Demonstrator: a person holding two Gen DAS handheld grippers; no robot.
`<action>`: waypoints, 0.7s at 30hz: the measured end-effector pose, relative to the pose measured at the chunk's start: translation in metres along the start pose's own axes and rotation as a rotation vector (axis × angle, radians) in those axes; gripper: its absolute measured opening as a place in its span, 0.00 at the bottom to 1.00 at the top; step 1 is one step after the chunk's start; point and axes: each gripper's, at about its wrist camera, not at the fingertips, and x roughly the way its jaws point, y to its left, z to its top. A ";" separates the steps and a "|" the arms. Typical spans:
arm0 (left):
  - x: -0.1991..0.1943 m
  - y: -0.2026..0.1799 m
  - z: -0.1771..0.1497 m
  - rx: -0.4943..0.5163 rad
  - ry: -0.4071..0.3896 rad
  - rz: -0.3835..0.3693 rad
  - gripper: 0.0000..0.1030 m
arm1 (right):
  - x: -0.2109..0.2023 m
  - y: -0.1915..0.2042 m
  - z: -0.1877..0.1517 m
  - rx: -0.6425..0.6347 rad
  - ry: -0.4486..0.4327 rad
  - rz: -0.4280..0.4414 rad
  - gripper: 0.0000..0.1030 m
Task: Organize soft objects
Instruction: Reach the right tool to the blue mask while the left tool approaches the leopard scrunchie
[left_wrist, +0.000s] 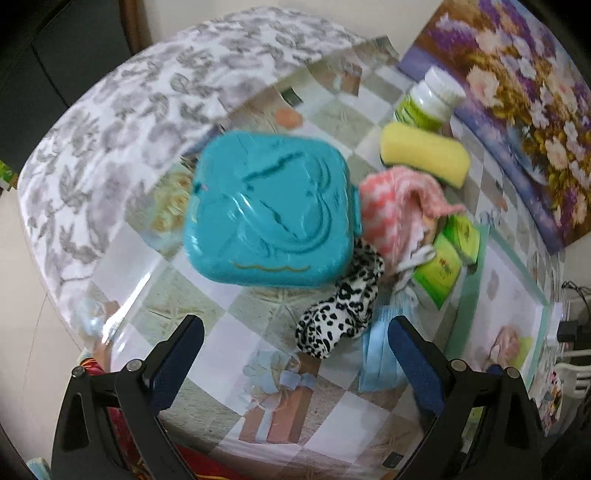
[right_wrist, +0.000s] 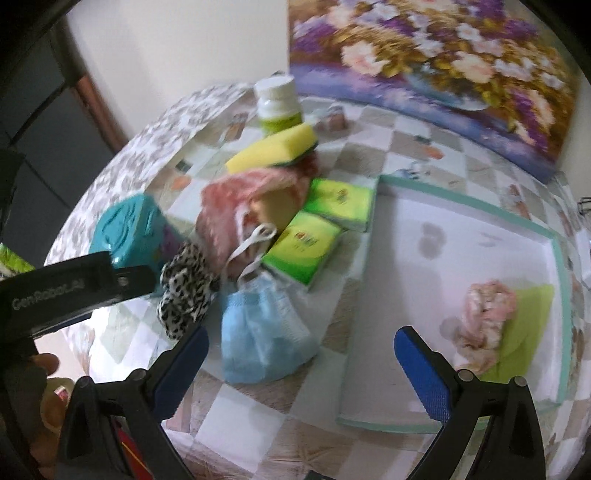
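Both hand-held grippers hang above the counter (left_wrist: 207, 369), which is covered in a glossy checked cloth. The left hand-held gripper (left_wrist: 295, 343) is spread wide and holds nothing; the right hand-held gripper (right_wrist: 301, 350) is likewise spread and empty. The soft objects lie heaped mid-counter: a leopard-print fabric piece (left_wrist: 343, 314) touching a blue pleated face mask (right_wrist: 262, 332), a pink-and-white checked cloth (left_wrist: 391, 214) and a yellow sponge (left_wrist: 424, 155) with a dark scouring side. Hard items crowd the heap: a teal moulded plastic box (left_wrist: 273, 206) just beside the leopard piece, two green tissue packs (right_wrist: 321, 229), and a white-capped green bottle (right_wrist: 277, 103) behind the sponge. A floral painting (right_wrist: 436, 66) leans at the rear. Only the right wrist view shows the white tray (right_wrist: 461, 236) with its mint rim in full, holding a crumpled pink cloth (right_wrist: 484, 314) on a lime-green sheet (right_wrist: 524, 325).
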 end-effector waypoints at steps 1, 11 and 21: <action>0.002 -0.001 0.000 0.003 0.001 0.002 0.97 | 0.004 0.003 -0.001 -0.010 0.012 0.004 0.98; 0.020 -0.014 0.007 0.052 0.031 0.004 0.95 | 0.031 0.018 -0.007 -0.075 0.085 0.016 0.86; 0.051 -0.027 0.021 0.079 0.088 0.003 0.71 | 0.054 0.025 -0.008 -0.111 0.141 0.004 0.77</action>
